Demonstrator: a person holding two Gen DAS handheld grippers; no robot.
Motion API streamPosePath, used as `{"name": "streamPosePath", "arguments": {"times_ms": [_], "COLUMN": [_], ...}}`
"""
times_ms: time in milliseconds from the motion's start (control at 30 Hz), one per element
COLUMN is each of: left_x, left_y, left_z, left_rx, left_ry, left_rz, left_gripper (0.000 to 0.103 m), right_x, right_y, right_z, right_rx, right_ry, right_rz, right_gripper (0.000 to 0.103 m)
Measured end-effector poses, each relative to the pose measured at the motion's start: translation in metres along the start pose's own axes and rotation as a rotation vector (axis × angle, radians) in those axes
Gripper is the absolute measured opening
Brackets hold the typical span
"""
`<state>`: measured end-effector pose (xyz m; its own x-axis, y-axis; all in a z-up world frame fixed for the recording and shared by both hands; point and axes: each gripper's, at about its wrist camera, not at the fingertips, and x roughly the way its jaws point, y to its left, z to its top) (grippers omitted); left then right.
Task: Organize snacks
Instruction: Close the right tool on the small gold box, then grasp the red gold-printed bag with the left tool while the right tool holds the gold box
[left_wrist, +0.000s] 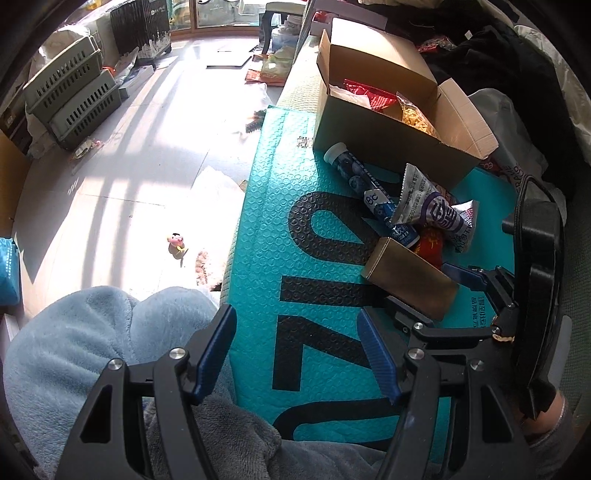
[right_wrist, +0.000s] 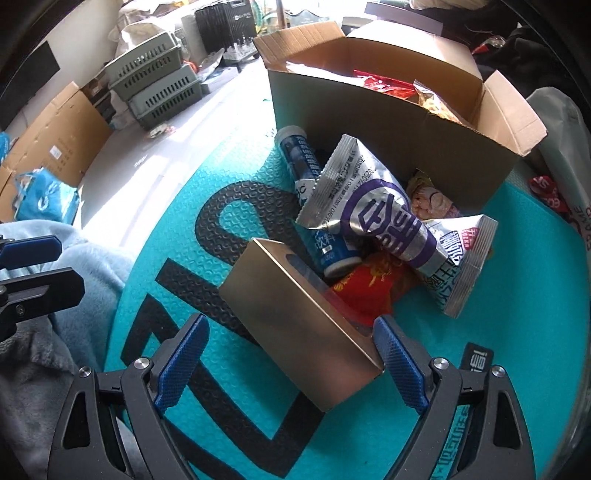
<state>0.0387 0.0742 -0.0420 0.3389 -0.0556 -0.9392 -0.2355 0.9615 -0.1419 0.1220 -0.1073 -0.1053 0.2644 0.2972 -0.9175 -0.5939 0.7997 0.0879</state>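
The right gripper points steeply down at a teal bubble-textured mat with large black lettering. Its jaws stand wide apart, with the near end of a small gold box lying between them. The blue pad at 3 o'clock sits right at the box's corner; whether it touches is not clear. The pad at 9 o'clock is well clear of the box, so nothing is gripped.

Beyond the gold box, toward 12 o'clock, lies a loose heap of snacks. A red packet is tucked against the box's far side. A blue tube with a white cap lies lengthwise past it. A silver pouch with purple print rests across the tube. A second silver pouch lies at 2 o'clock.

Behind the heap stands an open cardboard carton, flaps up, holding a red wrapper and a clear bag of yellow snacks.

The left gripper is about half open with nothing between its pads. It hangs over the near edge of the mat, beside a pale blue fleece garment at 8 o'clock. From its camera the right gripper appears at 3 o'clock, straddling the gold box.

Farther out at 10 o'clock, a sunlit floor holds stacked green slatted baskets.
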Motion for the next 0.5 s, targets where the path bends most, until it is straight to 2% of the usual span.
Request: {"name": "streamPosePath", "arguments": {"times_ms": [33, 133, 200, 400, 500], "left_x": [0.001, 0.004, 0.005, 0.007, 0.008], "left_y": [0.001, 0.002, 0.002, 0.001, -0.007], "left_z": [0.0, 0.0, 0.0, 0.0, 0.0], "left_rx": [-0.003, -0.002, 0.001, -0.01, 0.011], "left_ry": [0.004, 0.013, 0.017, 0.026, 0.028], "left_rz": [-0.002, 0.0, 0.004, -0.018, -0.026], "left_gripper": [0.067, 0.067, 0.067, 0.067, 0.067], "right_x": [0.005, 0.02, 0.023, 0.008, -0.003], "right_y": [0.002, 0.008, 0.009, -0.005, -0.013], "right_z": [0.0, -0.002, -0.006, -0.021, -0.036], "right_rx": [-0.012, -0.034, -0.032, 0.061, 0.106], "right_ry": [0.028, 0.1, 0.118, 0.117, 0.124], "right_rz": [-0.002, 0.0, -0.01, 0.053, 0.05], "right_gripper": [0.087, 0.072, 0.047, 0.043, 0.043]}}
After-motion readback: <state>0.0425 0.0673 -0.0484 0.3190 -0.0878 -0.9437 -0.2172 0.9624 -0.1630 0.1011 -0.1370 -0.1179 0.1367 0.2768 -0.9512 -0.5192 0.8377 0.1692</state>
